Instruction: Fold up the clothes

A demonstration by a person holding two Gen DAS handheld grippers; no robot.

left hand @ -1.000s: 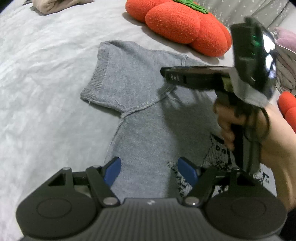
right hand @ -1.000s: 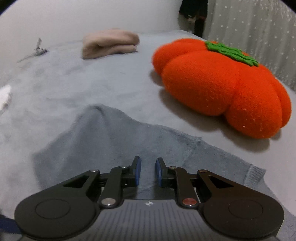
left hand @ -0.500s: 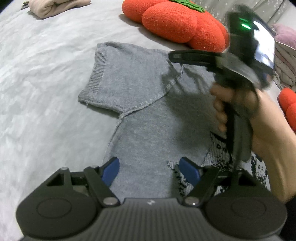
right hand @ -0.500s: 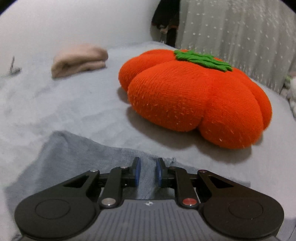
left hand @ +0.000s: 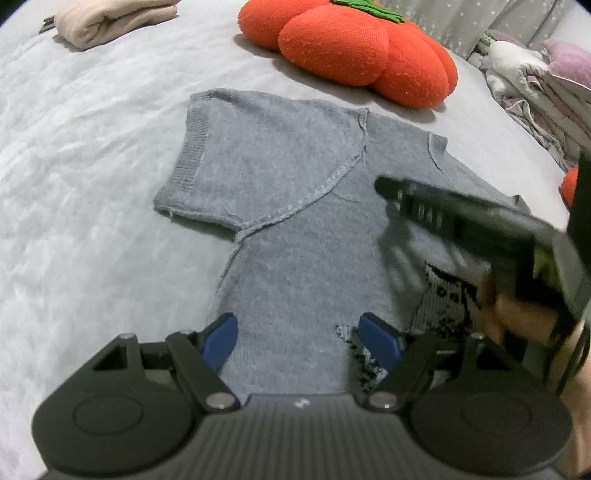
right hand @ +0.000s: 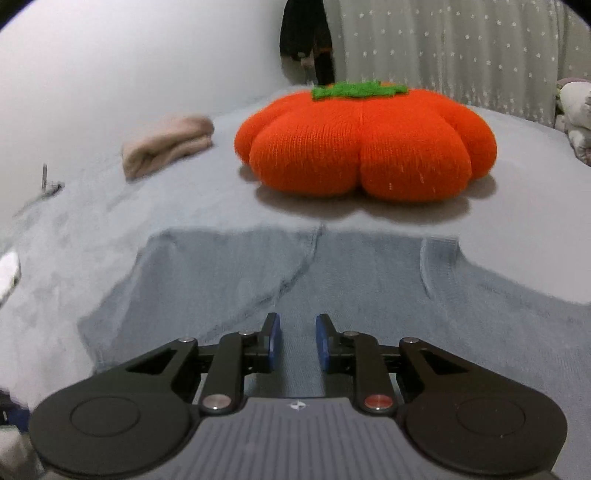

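A grey knit short-sleeved top point(left hand: 295, 206) lies flat on the grey bed cover point(left hand: 74, 166), one sleeve spread to the left and a black-and-white pattern point(left hand: 447, 295) on its front. My left gripper point(left hand: 299, 336) hovers over the top's lower body, jaws wide open and nothing between them. My right gripper point(left hand: 384, 184), held by a hand, comes in from the right over the chest area. In the right wrist view the right gripper point(right hand: 295, 341) has a narrow gap that is opening, with only the top point(right hand: 332, 273) lying beneath it.
An orange pumpkin cushion point(left hand: 351, 48) sits just beyond the top's neckline, also seen straight ahead point(right hand: 365, 144). A folded beige garment point(left hand: 110, 18) lies at the far left. A heap of pale clothes point(left hand: 535, 81) is piled at the right edge.
The right gripper has drawn back to the right, from the shoulder seam to over the chest, and rolled; its jaws have parted slightly. The left gripper has stayed put.
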